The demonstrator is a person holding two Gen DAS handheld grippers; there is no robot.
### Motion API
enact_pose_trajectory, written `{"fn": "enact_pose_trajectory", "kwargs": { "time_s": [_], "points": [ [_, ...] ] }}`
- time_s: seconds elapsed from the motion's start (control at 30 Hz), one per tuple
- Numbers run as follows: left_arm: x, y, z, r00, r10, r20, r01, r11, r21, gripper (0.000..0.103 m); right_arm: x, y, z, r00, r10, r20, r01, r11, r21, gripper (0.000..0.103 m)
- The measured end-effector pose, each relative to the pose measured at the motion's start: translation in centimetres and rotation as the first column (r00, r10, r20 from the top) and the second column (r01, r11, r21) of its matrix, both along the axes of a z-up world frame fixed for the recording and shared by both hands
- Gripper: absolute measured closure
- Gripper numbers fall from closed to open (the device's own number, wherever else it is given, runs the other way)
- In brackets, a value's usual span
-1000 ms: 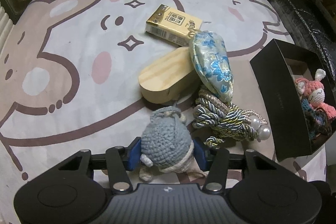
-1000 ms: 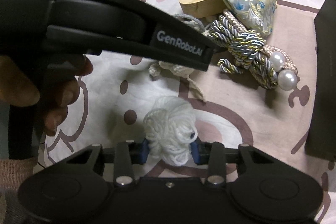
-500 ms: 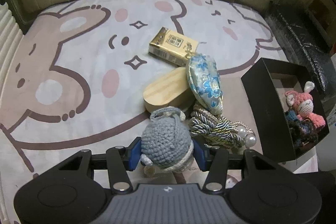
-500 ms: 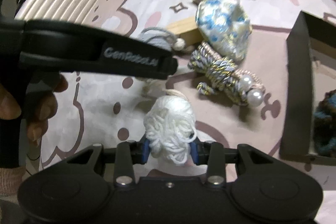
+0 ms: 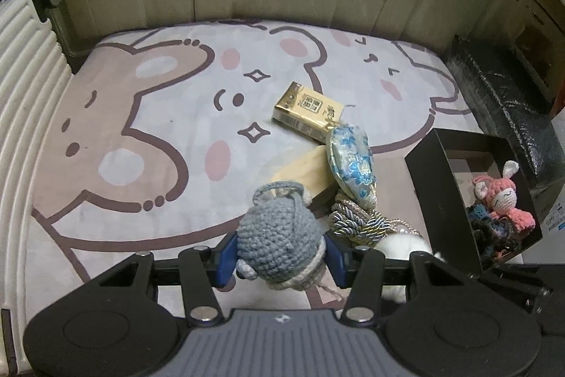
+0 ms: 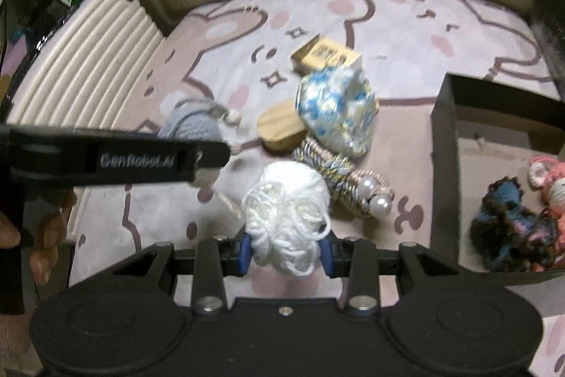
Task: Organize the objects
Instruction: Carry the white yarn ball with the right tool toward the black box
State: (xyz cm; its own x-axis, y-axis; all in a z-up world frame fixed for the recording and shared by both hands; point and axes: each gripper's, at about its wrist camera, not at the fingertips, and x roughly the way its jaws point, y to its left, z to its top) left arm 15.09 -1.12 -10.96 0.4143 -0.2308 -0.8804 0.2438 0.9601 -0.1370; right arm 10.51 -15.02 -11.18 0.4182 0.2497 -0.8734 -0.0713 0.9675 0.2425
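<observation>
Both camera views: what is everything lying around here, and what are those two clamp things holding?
grey crocheted toy: one, grey, between the left jaws
white yarn ball: one, white, between the right jaws
gold packet: one, gold, on the mat behind the pouch
brocade pouch: one, blue and cream, lying over the wooden block
wooden block: one, pale wood, mid-mat
braided cord with pearls: one bundle, silver-gold, beside the pouch
black box: one, open, right side
pink crocheted doll: one, inside the box
dark blue knitted piece: one, inside the box
cartoon mat: one, pink and white
left gripper: black, shut on the toy
right gripper: black, shut on the yarn
hand: fingers, at left edge
</observation>
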Motion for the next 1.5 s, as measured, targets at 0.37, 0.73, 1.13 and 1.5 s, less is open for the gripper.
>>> {"fn": "enact_pose_trajectory", "kwargs": {
  "time_s": [0.37, 0.73, 1.13, 1.5],
  "points": [
    [-2.1, 0.6, 2.3, 0.997, 0.003, 0.078, -0.006, 1.0, 0.028, 0.051, -0.8, -0.3, 3.0, 0.99, -0.038, 0.134, 0.046, 0.997, -0.061, 0.065],
    [-3.8, 1.5, 4.3, 0.988, 0.028, 0.151, -0.035, 0.999, 0.041, 0.051, -1.9, -1.0, 5.3, 0.97, -0.069, 0.233, 0.094, 0.991, -0.097, 0.065],
    [-5.1, 1.2, 6.4, 0.975, 0.026, 0.221, -0.033, 0.999, 0.03, 0.051, -2.3, -2.2, 6.6, 0.952, -0.103, 0.29, 0.144, 0.982, -0.124, 0.065],
    [-5.2, 0.4, 7.3, 0.965, 0.04, 0.259, -0.047, 0.999, 0.02, 0.051, -2.4, -3.7, 8.0, 0.937, -0.123, 0.326, 0.163, 0.982, -0.099, 0.064]
  ]
}}
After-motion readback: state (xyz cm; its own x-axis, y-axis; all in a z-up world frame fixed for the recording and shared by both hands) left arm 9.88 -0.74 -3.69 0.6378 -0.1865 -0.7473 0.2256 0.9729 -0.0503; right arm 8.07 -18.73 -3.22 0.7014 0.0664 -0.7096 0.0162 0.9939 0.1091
